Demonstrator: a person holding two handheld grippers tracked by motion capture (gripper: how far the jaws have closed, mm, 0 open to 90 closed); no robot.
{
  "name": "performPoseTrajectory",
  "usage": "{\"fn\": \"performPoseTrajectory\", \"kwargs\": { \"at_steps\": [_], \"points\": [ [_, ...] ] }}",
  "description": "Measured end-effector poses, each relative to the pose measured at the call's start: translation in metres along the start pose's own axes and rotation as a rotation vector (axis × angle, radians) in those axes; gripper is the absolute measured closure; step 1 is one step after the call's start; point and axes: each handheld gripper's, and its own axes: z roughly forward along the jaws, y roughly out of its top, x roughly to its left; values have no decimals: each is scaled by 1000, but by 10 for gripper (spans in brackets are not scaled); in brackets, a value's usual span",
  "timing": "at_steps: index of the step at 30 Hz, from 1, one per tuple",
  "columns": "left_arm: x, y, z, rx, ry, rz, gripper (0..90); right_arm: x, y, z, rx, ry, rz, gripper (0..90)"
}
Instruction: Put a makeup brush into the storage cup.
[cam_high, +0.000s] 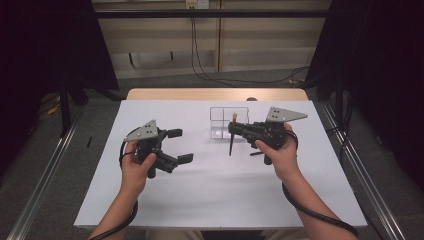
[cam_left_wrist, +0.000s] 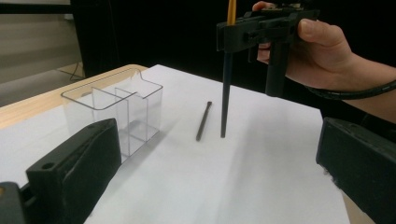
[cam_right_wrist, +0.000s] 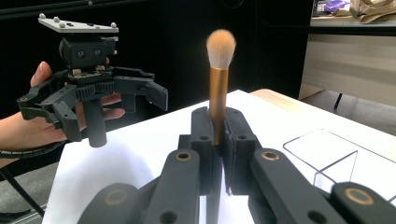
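My right gripper (cam_high: 234, 128) (cam_right_wrist: 218, 122) is shut on a makeup brush (cam_right_wrist: 218, 88) with a gold ferrule and pale bristles. The brush stands upright, bristles up, and its black handle (cam_left_wrist: 226, 98) reaches down to the white table, just in front of a clear divided organizer (cam_high: 229, 122) (cam_left_wrist: 116, 105). A thin dark stick (cam_left_wrist: 203, 121) (cam_high: 256, 153) lies flat on the table beside the handle. My left gripper (cam_high: 181, 146) (cam_left_wrist: 217, 140) is held over the table's left half, jaws wide apart with nothing between them, facing the brush.
The white table top (cam_high: 210, 195) has a wooden strip (cam_high: 215, 94) along its far edge. Dark curtains hang at both sides and metal rails run along the floor. The organizer's compartments (cam_right_wrist: 327, 154) look bare.
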Motion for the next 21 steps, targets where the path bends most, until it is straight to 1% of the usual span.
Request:
{"fn": "performPoseTrajectory", "kwargs": {
  "at_steps": [9,12,21],
  "points": [
    [1,-4,-16,-18,27,1,0,-3,2,-1,0,-2,-6,846],
    [1,-5,-22,-17,46,7,1,-4,4,0,0,1,-9,846],
    [1,-12,-38,-19,77,2,1,-6,5,4,4,10,-12,846]
  ]
}}
